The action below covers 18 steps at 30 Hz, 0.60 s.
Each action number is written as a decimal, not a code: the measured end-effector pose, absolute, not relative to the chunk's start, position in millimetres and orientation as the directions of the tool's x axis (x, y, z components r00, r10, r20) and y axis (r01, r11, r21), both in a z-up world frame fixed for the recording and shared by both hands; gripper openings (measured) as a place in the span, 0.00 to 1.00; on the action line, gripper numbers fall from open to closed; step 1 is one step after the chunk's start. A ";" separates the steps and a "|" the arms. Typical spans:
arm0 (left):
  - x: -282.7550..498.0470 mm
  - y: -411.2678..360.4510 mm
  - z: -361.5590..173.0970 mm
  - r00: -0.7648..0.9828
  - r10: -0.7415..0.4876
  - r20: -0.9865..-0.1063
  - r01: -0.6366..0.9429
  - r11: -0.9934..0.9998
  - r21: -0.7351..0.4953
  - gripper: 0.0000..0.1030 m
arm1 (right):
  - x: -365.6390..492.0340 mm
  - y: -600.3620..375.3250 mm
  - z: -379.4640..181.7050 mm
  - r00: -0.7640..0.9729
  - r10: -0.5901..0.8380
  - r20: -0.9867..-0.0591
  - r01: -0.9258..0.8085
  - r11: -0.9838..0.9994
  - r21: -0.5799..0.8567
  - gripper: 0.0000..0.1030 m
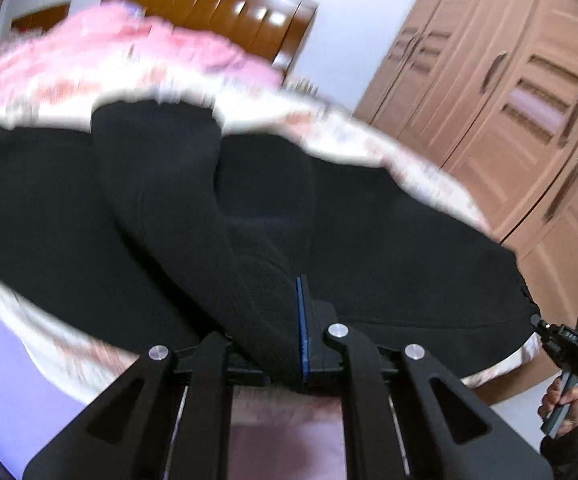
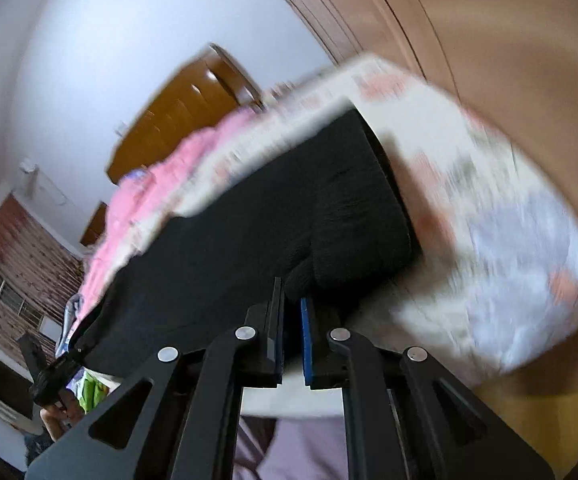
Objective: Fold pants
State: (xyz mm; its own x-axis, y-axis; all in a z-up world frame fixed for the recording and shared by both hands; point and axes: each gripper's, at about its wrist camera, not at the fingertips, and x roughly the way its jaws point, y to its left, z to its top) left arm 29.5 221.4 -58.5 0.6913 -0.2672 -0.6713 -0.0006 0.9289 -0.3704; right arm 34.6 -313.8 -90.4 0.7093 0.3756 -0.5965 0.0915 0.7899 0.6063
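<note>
Black fleece pants point(image 1: 249, 200) lie spread across a bed with a floral sheet point(image 1: 421, 160). My left gripper point(image 1: 285, 320) is shut on a fold of the pants at the near edge; the cloth hides its left finger. In the right wrist view the pants point(image 2: 249, 232) stretch away over the bed, with a thick hem or waistband point(image 2: 361, 220) at the right. My right gripper point(image 2: 291, 320) is shut on the pants' near edge, its pads a narrow gap apart with cloth between them. The right gripper also shows at the far right of the left wrist view point(image 1: 569, 340), at the pants' corner.
A pink blanket point(image 1: 109, 56) is heaped at the back of the bed before a brown wooden headboard point(image 1: 217, 4). A tall wooden wardrobe point(image 1: 509, 100) stands to the right. A window with a brick wall outside point(image 2: 21, 272) is at the left. Both views are motion-blurred.
</note>
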 end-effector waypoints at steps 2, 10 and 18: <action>31.1 220.1 -72.7 0.673 -0.245 -0.698 -0.018 0.938 -0.347 0.09 | 34.3 -314.2 -93.0 0.710 0.389 -0.587 0.093 0.774 0.626 0.08; 22.6 218.5 -55.1 0.716 -0.228 -0.660 -0.001 0.945 -0.327 0.10 | 36.7 -306.7 -77.5 0.730 0.360 -0.581 0.044 0.823 0.566 0.08; 14.2 218.8 -51.9 0.748 -0.124 -0.652 -0.044 0.971 -0.235 0.71 | 28.2 -321.4 -84.0 0.703 0.382 -0.599 0.079 0.796 0.600 0.52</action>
